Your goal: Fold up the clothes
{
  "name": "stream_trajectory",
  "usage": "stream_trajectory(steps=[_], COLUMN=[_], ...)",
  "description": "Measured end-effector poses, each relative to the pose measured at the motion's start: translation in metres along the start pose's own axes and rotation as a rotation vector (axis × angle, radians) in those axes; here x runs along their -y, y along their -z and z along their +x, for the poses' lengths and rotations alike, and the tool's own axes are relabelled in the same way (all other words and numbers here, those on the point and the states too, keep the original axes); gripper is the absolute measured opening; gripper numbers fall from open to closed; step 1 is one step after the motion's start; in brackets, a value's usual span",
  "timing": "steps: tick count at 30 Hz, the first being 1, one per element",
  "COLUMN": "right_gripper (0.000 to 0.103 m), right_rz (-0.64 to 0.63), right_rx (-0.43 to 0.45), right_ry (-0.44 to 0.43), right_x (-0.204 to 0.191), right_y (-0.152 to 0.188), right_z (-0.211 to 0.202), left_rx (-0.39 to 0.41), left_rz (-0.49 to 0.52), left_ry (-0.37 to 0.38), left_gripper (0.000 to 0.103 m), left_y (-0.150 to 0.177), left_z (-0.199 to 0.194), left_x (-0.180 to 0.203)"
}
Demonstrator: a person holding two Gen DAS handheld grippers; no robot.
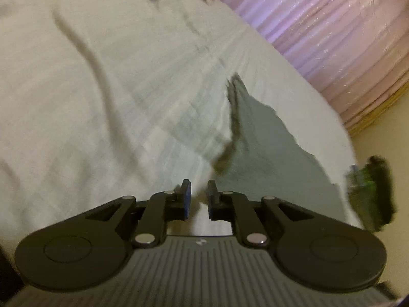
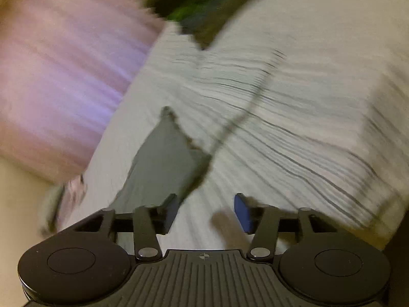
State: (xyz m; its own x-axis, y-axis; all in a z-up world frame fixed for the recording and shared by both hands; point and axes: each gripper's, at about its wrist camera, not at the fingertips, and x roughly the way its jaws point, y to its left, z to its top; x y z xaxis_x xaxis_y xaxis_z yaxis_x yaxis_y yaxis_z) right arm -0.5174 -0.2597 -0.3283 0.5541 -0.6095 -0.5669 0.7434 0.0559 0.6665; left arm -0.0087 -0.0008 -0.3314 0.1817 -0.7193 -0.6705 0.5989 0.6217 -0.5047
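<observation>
The white garment (image 1: 115, 102) lies spread and creased over the bed, a grey patch (image 1: 260, 138) showing beside its edge, with the left gripper (image 1: 199, 198) and right gripper (image 2: 205, 213) both parted, empty, just above that edge; likely between folds, needing a pinch there

A bed (image 1: 89, 81) covered in a rumpled white sheet (image 2: 294, 97) fills most of the room ahead. Beside it hangs a pink pleated curtain (image 1: 332, 25), faintly glossy, and a strip of beige floor (image 1: 378, 133) shows below it.
</observation>
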Motion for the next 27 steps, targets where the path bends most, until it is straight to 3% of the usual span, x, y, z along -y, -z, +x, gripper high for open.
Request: stream_trajectory(steps=[2, 4, 5, 8, 9, 10, 11, 14, 27], right_gripper=[0.053, 0.053, 0.053, 0.057, 0.062, 0.077, 0.080, 0.081, 0.081], right_rz=[-0.105, -0.207, -0.258, -0.416, -0.464, -0.507, -0.551, -0.641, -0.657], right_rx=[-0.033, -0.080, -0.104, -0.174, -0.187, -0.190, -0.188, -0.183, -0.167], right_ry=[0.017, 0.038, 0.049, 0.104, 0.123, 0.139, 0.155, 0.179, 0.122], right_x=[-0.023, -0.046, -0.058, -0.085, -0.092, -0.097, -0.101, -0.109, -0.115], right_y=[0.007, 0.015, 0.020, 0.050, 0.061, 0.071, 0.081, 0.104, 0.124], right_z=[0.005, 0.013, 0.017, 0.019, 0.018, 0.016, 0.013, 0.007, -0.035], left_rx=[0.008, -0.008, -0.022, -0.055, -0.061, -0.064, -0.068, -0.079, -0.026], left_rz=[0.064, 0.138, 0.185, 0.331, 0.357, 0.377, 0.398, 0.460, 0.555], left_ry=[-0.027, -0.041, -0.051, -0.066, -0.076, -0.086, -0.095, -0.125, -0.160], left_gripper=[0.015, 0.034, 0.037, 0.039, 0.042, 0.042, 0.042, 0.042, 0.045], left_y=[-0.002, 0.002, 0.007, 0.031, 0.038, 0.044, 0.050, 0.068, 0.090], left_z=[-0.015, -0.025, -0.029, -0.032, -0.035, -0.037, -0.039, -0.045, -0.086], left_x=[0.009, 0.021, 0.030, 0.057, 0.062, 0.066, 0.070, 0.081, 0.105])
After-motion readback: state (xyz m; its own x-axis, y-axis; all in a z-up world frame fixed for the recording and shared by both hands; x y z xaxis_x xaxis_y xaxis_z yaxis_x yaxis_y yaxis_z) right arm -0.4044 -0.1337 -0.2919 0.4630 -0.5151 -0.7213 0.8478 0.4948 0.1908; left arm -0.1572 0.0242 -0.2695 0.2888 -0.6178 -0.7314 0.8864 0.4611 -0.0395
